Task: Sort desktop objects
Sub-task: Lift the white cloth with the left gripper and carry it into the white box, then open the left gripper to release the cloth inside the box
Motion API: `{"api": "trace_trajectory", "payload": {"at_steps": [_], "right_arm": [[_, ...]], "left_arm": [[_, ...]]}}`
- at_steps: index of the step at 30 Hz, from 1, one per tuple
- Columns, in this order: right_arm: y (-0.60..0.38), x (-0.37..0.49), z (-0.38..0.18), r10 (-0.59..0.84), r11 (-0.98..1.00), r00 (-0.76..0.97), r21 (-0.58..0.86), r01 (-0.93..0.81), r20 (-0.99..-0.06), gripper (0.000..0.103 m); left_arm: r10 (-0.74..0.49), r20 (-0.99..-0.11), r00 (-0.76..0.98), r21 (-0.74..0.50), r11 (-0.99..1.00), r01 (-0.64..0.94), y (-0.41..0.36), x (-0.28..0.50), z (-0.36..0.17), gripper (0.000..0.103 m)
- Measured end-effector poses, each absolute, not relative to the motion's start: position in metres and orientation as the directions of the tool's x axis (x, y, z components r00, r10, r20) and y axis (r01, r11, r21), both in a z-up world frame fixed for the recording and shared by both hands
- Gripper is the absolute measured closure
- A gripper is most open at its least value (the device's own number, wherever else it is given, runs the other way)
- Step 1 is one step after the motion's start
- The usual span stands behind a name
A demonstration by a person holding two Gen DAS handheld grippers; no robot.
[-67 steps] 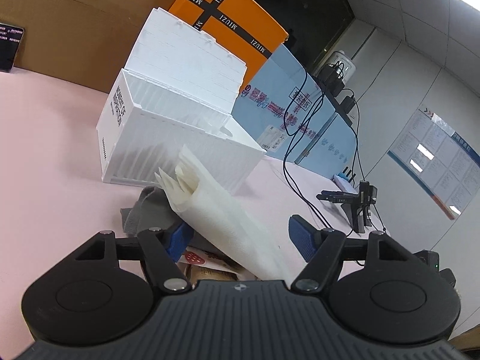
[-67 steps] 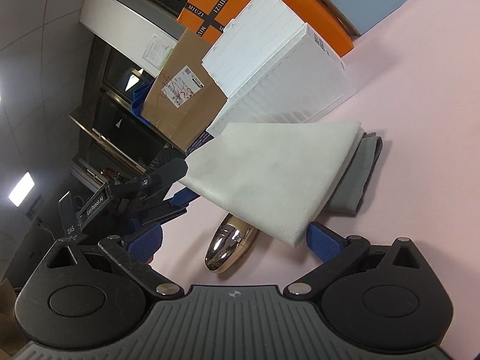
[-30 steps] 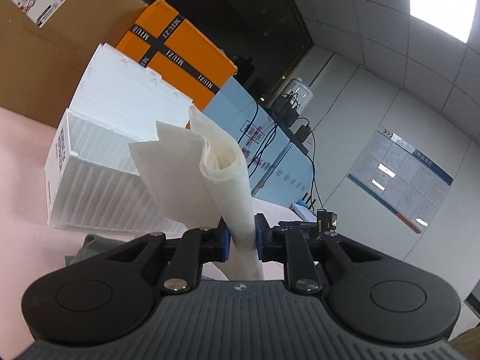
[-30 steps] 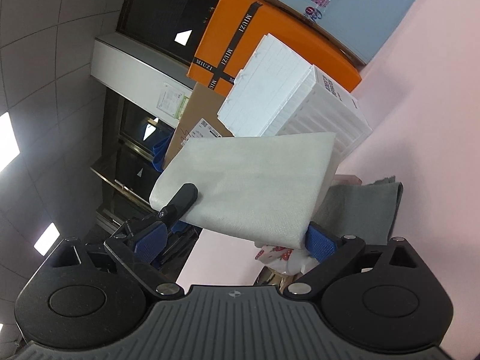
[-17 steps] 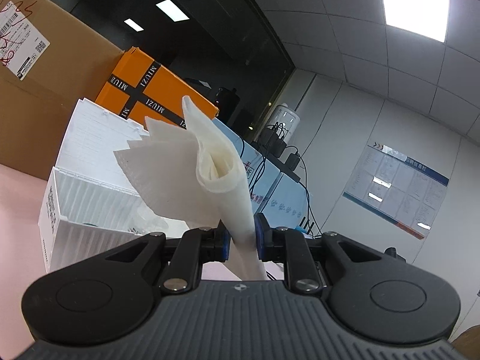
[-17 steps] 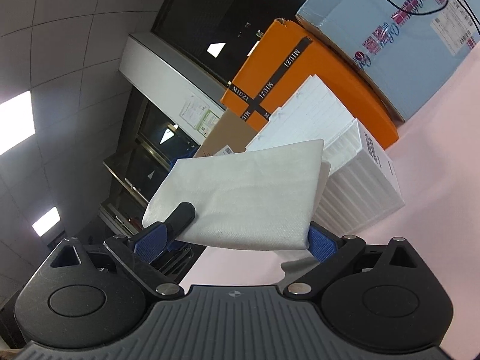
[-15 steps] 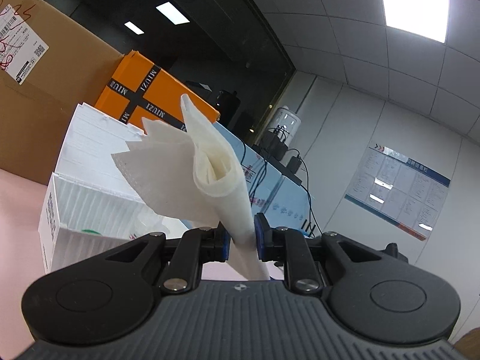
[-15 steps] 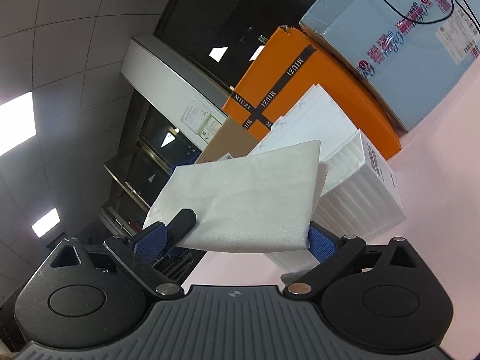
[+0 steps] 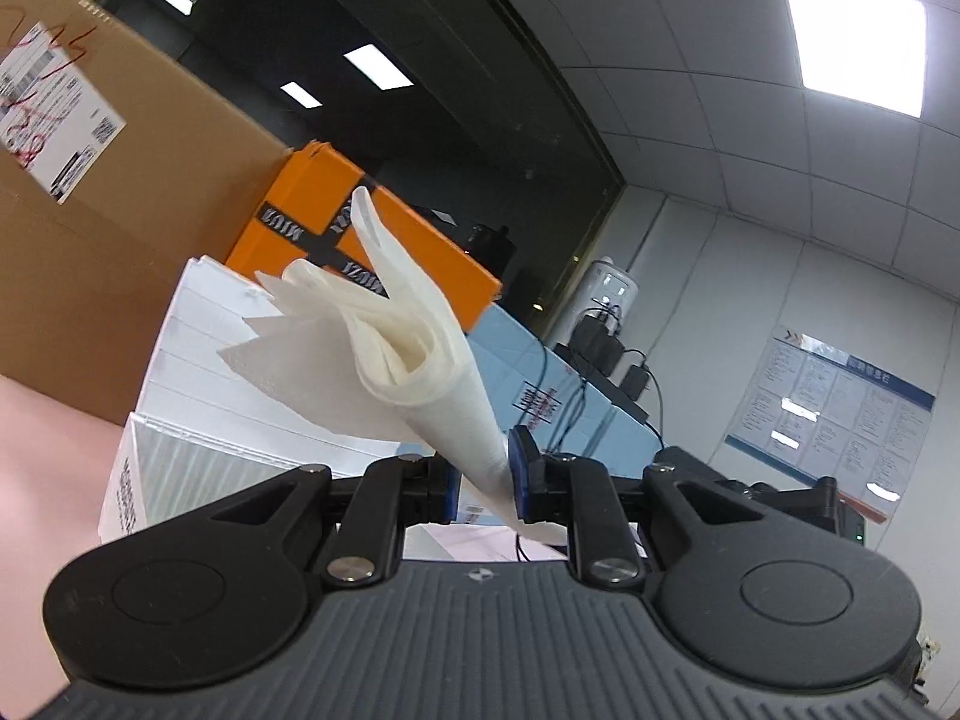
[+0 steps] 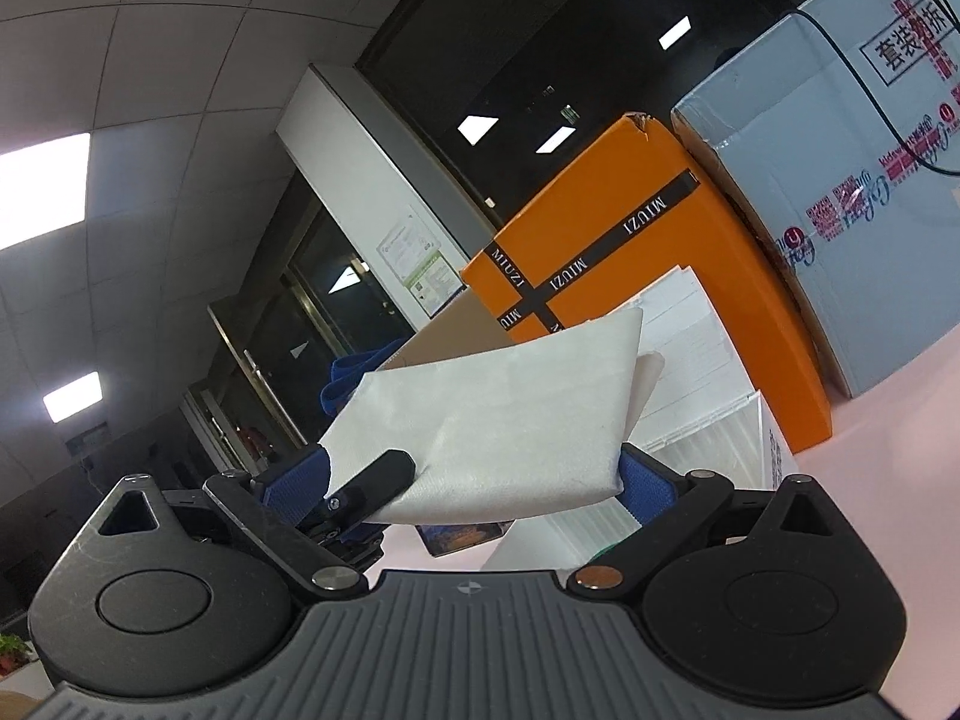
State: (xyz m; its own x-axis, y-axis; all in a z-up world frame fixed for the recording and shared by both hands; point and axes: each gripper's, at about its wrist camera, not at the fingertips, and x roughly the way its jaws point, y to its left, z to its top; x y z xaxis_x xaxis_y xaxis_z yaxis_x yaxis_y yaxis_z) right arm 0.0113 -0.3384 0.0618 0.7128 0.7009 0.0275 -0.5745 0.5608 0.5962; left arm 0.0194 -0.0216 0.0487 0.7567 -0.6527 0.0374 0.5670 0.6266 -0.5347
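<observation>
1. Two grippers are showing on my feeds, and I am seeing both of them raised above the pink desk [image 9: 42, 438] with one white cloth between them.
2. My left gripper [image 9: 485, 483] is pinching the folded white cloth [image 9: 414, 360] tightly, its blue pads [image 9: 521, 474] pressing almost together on the narrow lower end while the loose layers are fanning upward and to the left.
3. My right gripper [image 10: 474, 483] is standing wide apart; the cloth [image 10: 498, 414] is lying flat across the gap, and its edge is sitting against the right blue pad [image 10: 645, 489].
4. I am not able to tell whether the right fingers are actually squeezing the cloth or only bracketing it.
5. In the right view, the other gripper's black fingertip is reaching in over the cloth's lower left corner.
6. I am looking past the cloth at a white ribbed bin [image 9: 198, 420] sitting on the desk, its lid [image 9: 198, 330] tilting back open; the cloth is hanging in the air in front of and above it.
7. Behind the bin, an orange box [image 9: 282, 228] is standing between a brown cardboard box [image 9: 120, 210] and a light blue box [image 9: 558, 396].
8. Black cables [image 9: 576, 396] are trailing over the blue box.
</observation>
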Motion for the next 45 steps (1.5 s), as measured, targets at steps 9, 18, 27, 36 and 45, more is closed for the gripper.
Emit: {"api": "trace_trajectory", "payload": {"at_steps": [9,18,27,36,45], "right_arm": [[-0.329,0.048,0.042,0.662,0.635,0.747,0.575,-0.516,-0.06,0.002],[-0.335,0.056,0.027,0.63,0.666,0.771,0.577,-0.472,-0.097,0.002],[-0.335,0.055,0.023,0.61,0.684,0.786,0.569,-0.457,-0.102,0.002],[-0.33,0.049,0.025,0.559,0.746,0.821,0.502,-0.437,-0.115,0.002],[-0.321,0.046,0.034,0.523,0.808,0.838,0.405,-0.429,-0.157,0.0]], "left_arm": [[-0.596,-0.13,0.793,-0.619,0.674,0.405,-0.019,0.063,0.003,0.088],[-0.565,-0.166,0.808,-0.588,0.715,0.379,-0.029,0.062,0.0,0.088],[-0.449,-0.173,0.877,-0.442,0.831,0.338,-0.039,0.045,0.016,0.035],[-0.305,-0.222,0.926,-0.328,0.918,0.224,-0.024,0.033,0.028,0.02],[-0.26,-0.273,0.926,-0.197,0.957,0.211,-0.004,0.024,0.051,0.019]]}}
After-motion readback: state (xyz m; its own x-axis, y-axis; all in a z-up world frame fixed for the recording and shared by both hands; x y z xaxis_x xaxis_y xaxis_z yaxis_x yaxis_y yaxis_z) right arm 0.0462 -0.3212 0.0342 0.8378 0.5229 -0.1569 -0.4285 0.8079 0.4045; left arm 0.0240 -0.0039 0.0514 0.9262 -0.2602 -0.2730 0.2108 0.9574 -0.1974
